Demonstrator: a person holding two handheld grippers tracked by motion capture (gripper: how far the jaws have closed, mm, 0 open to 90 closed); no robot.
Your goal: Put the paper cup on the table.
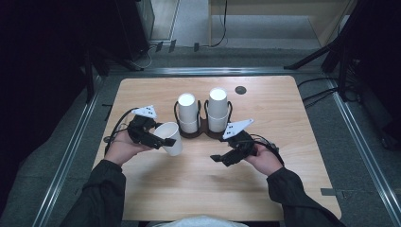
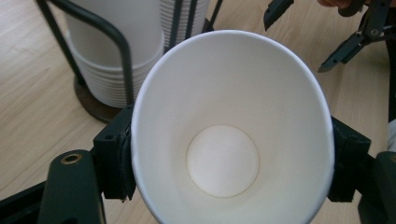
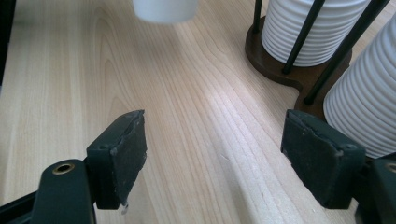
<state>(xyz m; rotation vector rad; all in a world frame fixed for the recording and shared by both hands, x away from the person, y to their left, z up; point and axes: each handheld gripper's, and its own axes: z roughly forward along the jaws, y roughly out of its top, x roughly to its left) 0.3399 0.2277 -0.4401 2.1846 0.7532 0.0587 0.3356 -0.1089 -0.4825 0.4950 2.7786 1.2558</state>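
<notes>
Light, thin cup (image 2: 232, 135) (easy to squash), pinched by its sides in left gripper (image 1: 158, 140); right gripper (image 3: 224, 158) wide apart, holding nothing.

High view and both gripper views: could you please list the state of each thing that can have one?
Single white paper cup: empty, clamped, off the stack.
Left hand-held gripper: shut on the cup's sides.
Right hand-held gripper: open, nothing between its jaws.
Two stacks of white paper cups: upside down, nested in the holder.
Dark wire-and-wood cup holder: upright on the wooden table.
</notes>
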